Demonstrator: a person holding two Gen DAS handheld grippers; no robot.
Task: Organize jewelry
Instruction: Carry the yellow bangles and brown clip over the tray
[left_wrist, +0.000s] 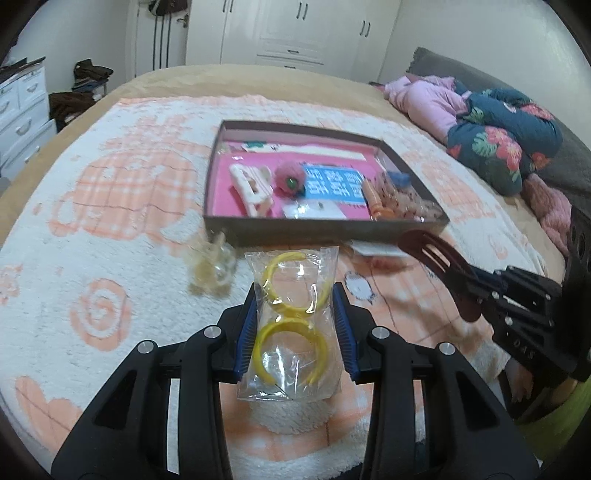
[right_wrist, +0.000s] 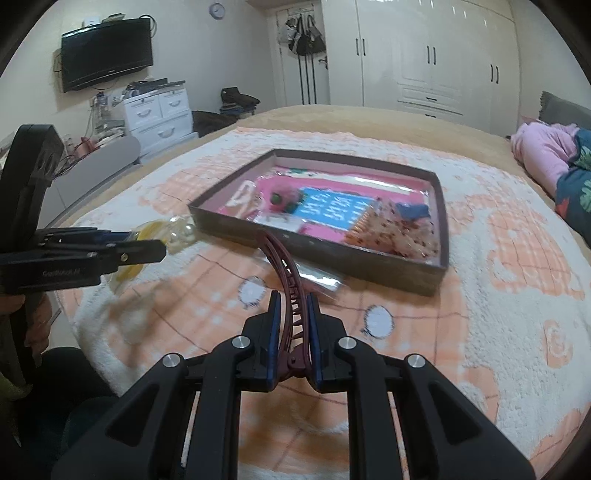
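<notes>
Yellow hoops in a clear bag (left_wrist: 293, 325) sit pinched between the left gripper (left_wrist: 295, 325)'s jaws, above the blanket (left_wrist: 110, 229). Right gripper (right_wrist: 291, 332)'s jaws are closed on a maroon clip (right_wrist: 286, 280), its tip near the box (right_wrist: 314, 254) of trinkets on the bed.

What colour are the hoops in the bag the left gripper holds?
Yellow: two hoops inside a clear plastic bag, clearest in the left wrist view.

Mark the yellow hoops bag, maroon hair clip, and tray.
yellow hoops bag (left_wrist: 291, 325), left wrist view, bag's middle.
maroon hair clip (right_wrist: 286, 280), right wrist view, curved spine.
tray (left_wrist: 325, 229), left wrist view, near wall.
</notes>
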